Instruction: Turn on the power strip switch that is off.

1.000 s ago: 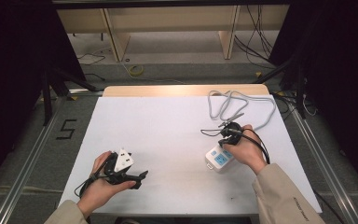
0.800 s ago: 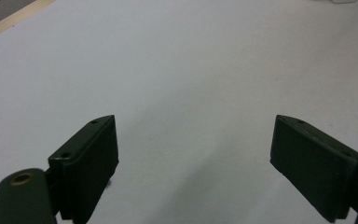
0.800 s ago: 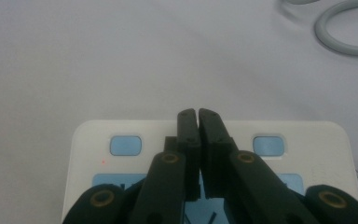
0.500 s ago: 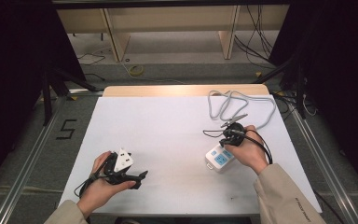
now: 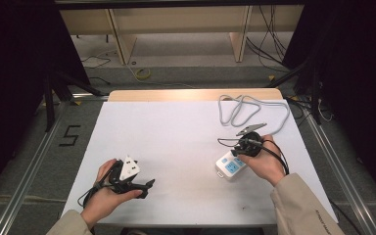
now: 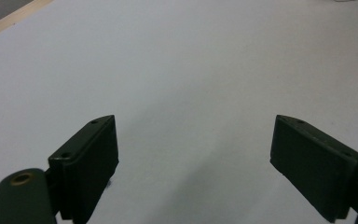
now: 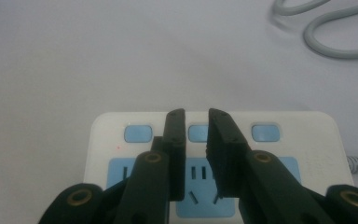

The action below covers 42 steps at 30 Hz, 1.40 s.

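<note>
The right gripper (image 7: 196,114) hangs over the power strip (image 7: 303,140), its jaws a narrow gap apart and just now opening; nothing is pinched between them, and through the gap shows the strip's middle socket. In the high view the right gripper (image 5: 242,147) sits at the strip's far end, held in the person's right hand (image 5: 264,164).

The power strip (image 5: 229,168) is a white, rounded block lying flat on the table (image 5: 176,137). Its top carries a row of three pale blue buttons (image 7: 137,133), and below them blue socket panels with slots, the middle one showing both two-slot and angled three-slot holes. No brand or lettering can be read on it. A grey cable (image 7: 335,39) lies in loops on the table beyond the strip; in the high view the cable (image 5: 245,105) curls on the far side of the strip, towards the table's back edge.

Well to the left of the strip, the left gripper (image 6: 196,158) rests low over bare table with its jaws spread wide and nothing between them. The left hand (image 5: 107,191) holds the left gripper (image 5: 144,186).

On the floor, far left of the strip, a dark "5" (image 5: 69,135) is marked.
</note>
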{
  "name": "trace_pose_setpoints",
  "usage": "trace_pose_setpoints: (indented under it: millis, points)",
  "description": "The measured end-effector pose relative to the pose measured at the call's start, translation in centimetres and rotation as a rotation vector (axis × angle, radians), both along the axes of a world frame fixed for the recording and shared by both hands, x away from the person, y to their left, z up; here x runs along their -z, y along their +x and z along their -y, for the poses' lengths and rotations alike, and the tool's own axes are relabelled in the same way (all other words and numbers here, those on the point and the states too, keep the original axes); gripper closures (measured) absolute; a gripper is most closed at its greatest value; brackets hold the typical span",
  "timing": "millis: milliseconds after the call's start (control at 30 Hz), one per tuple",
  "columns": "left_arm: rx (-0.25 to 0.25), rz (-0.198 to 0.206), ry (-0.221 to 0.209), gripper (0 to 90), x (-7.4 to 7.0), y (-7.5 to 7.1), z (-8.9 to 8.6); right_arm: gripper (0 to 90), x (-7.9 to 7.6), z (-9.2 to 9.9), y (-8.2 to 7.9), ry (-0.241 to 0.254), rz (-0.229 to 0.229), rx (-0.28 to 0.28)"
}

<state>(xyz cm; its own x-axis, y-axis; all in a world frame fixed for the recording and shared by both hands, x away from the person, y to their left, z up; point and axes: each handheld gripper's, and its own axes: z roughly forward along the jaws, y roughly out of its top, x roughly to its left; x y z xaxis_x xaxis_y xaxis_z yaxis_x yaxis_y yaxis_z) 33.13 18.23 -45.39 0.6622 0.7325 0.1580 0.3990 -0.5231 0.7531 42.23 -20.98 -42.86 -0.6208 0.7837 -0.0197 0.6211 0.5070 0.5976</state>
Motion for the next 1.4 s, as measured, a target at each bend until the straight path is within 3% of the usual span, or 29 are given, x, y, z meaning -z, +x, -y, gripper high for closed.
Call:
trace_pose_setpoints:
  millis: [267,567,1400]
  points:
    - [0.0,-0.003,0.003,14.6,0.0,0.0,0.0,72.4,-0.3,0.6,-1.0,0.055,0.024,0.01]
    - [-0.003,-0.004,0.001,14.6,0.1,0.0,0.0,69.6,-0.4,0.9,-1.8,0.084,0.04,0.007]
    - [-0.006,-0.007,0.001,14.6,0.1,0.0,-0.1,61.4,-0.4,2.1,-3.7,0.128,0.076,0.003]
